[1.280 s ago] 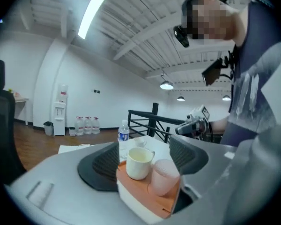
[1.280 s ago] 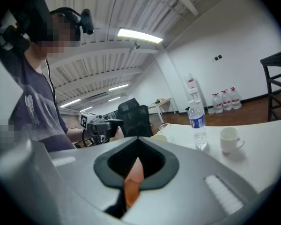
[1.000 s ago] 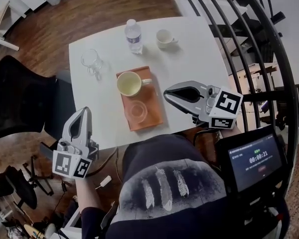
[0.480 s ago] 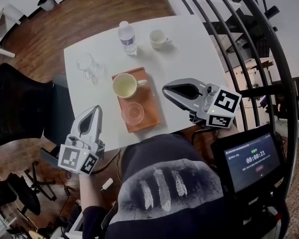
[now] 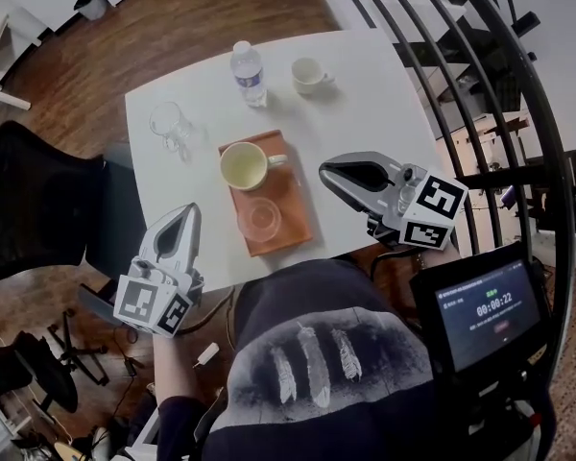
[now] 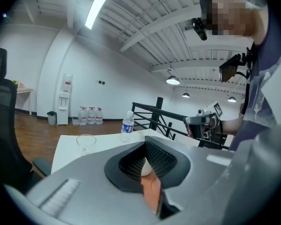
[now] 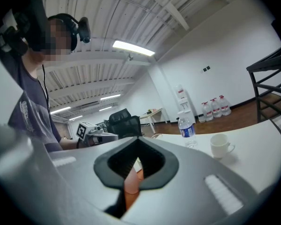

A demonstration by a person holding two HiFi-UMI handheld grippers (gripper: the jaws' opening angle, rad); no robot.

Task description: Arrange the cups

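**Head view.** An orange tray (image 5: 290, 221) lies on the near half of the white table (image 5: 384, 113). On it stand a cream mug (image 5: 244, 165) at the far end and a clear tumbler (image 5: 258, 218) at the near end. Off the tray are a stemmed glass (image 5: 169, 123) to its far left, a water bottle (image 5: 249, 73) beyond it, and a white cup (image 5: 309, 73) beyond it to the right. The left gripper (image 5: 187, 211) is held near-left of the tray at the table's edge. The right gripper (image 5: 325, 172) is just right of the tray, pointing towards it. Neither touches a cup.

**Left gripper view.** The left gripper (image 6: 145, 143) has its jaws clenched together with nothing held. Only slivers of the tray (image 6: 151, 191) and the mug (image 6: 146, 168) show through the slot behind them. The stemmed glass (image 6: 85, 142) and the bottle (image 6: 127, 124) stand beyond, and the other gripper (image 6: 203, 123) is at far right.

**Right gripper view.** The right gripper (image 7: 136, 141) is likewise closed on nothing, with the tray (image 7: 130, 187) visible through its slot. The white cup (image 7: 221, 146) and the bottle (image 7: 187, 128) stand well past the tray.

**Step.** This appears to be an approach stage, with two vessels on the tray and two still off it. The next move probably calls for opening one gripper's jaws and reaching past the tray to a loose vessel. The white cup suits the right gripper and the stemmed glass the left.
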